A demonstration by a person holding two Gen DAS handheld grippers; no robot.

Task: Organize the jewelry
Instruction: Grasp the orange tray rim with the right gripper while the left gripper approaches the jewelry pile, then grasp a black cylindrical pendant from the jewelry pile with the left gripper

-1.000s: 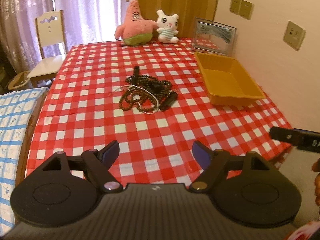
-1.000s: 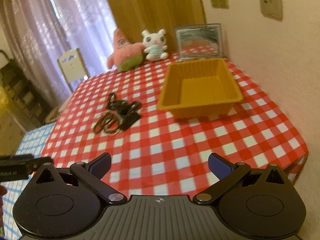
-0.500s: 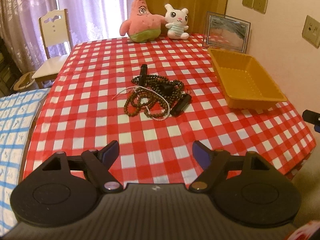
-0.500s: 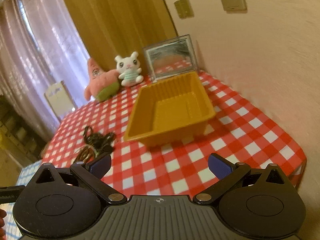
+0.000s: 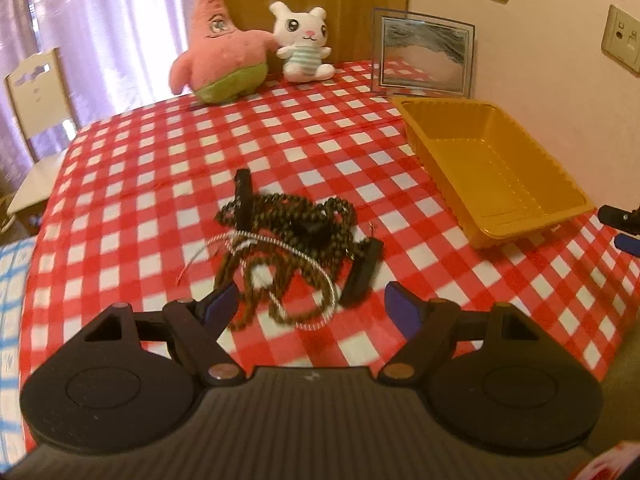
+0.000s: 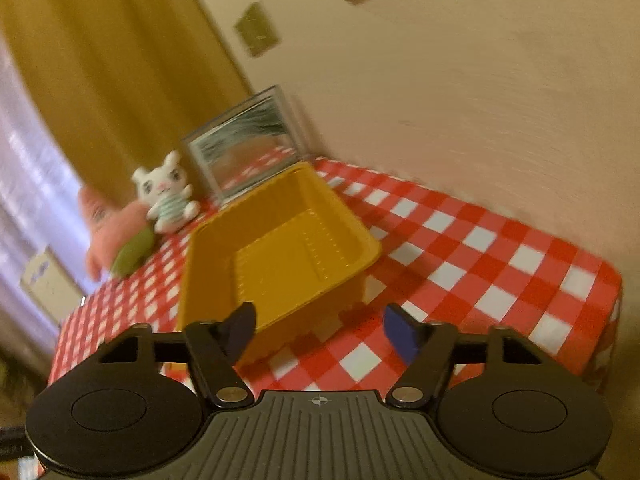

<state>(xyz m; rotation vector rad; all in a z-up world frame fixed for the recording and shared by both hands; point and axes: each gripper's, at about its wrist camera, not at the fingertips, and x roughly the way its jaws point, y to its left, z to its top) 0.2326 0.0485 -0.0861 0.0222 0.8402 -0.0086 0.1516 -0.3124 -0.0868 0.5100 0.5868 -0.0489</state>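
A tangled pile of jewelry (image 5: 288, 248), dark bead strands, a silver chain and black clasps, lies mid-table on the red checked cloth. My left gripper (image 5: 312, 310) is open and empty, just short of the pile's near edge. An empty yellow tray (image 5: 500, 176) sits at the right by the wall; it also shows in the right wrist view (image 6: 280, 248). My right gripper (image 6: 320, 330) is open and empty, close to the tray's near corner, and its tip shows at the right edge of the left wrist view (image 5: 624, 224).
A pink star plush (image 5: 218, 52), a white bunny plush (image 5: 304, 44) and a picture frame (image 5: 424, 56) stand along the table's far edge. The wall runs along the right side. A white chair (image 5: 36, 112) stands beyond the far left corner.
My left gripper has moved forward toward the jewelry pile. My right gripper has swung right and forward, close to the yellow tray, with the view tilted. Both have stayed open.
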